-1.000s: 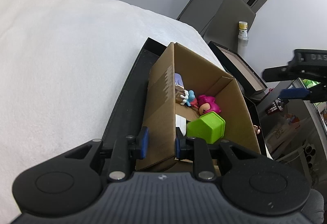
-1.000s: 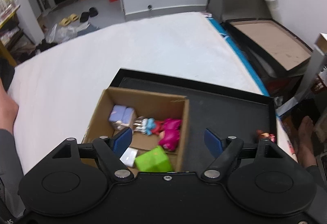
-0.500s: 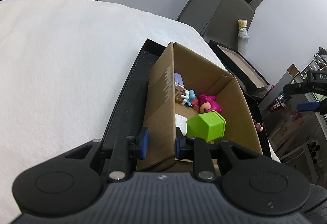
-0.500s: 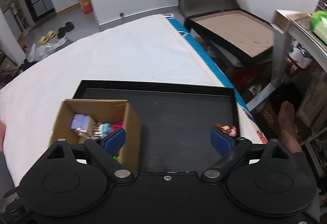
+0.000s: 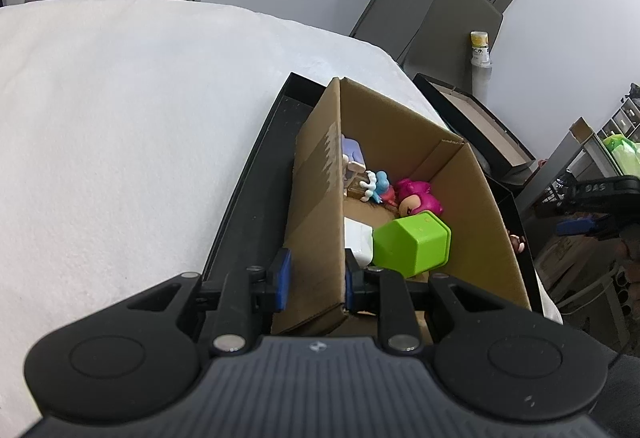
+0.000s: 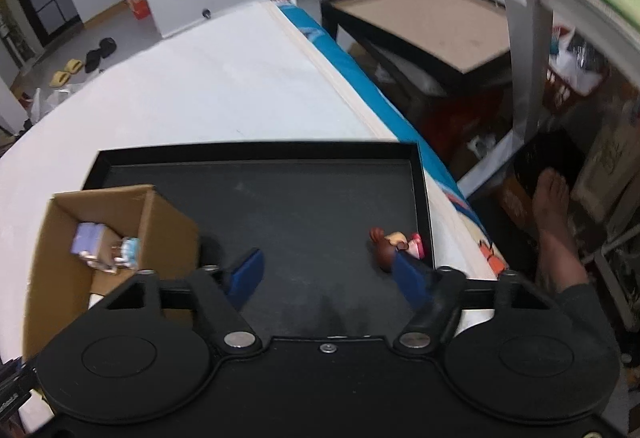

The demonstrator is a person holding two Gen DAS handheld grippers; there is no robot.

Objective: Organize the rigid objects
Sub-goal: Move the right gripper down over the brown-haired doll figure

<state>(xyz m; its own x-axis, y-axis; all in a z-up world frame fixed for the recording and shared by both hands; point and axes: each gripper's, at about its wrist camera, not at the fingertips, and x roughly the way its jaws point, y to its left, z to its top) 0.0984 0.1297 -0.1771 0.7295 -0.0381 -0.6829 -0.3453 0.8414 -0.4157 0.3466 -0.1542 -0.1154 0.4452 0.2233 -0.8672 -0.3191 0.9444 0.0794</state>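
Observation:
My left gripper is shut on the near wall of an open cardboard box, one pad inside and one outside. The box stands in a shallow black tray and holds a lime green cup, a pink figure, a blue figure, a purple item and a white piece. My right gripper hangs over the bare tray floor, its jaws closing with nothing between them. A small brown-haired figurine lies by the tip of its right finger, near the tray's right rim.
The tray rests on a white bed. Beside the bed's right edge are a person's bare foot, a low black-framed board and cluttered shelves. The box fills the tray's left end.
My right gripper has swung right, from above the box to the tray's right part near the figurine, and dropped lower; its jaws widened, then narrowed. The left gripper has kept still on the box.

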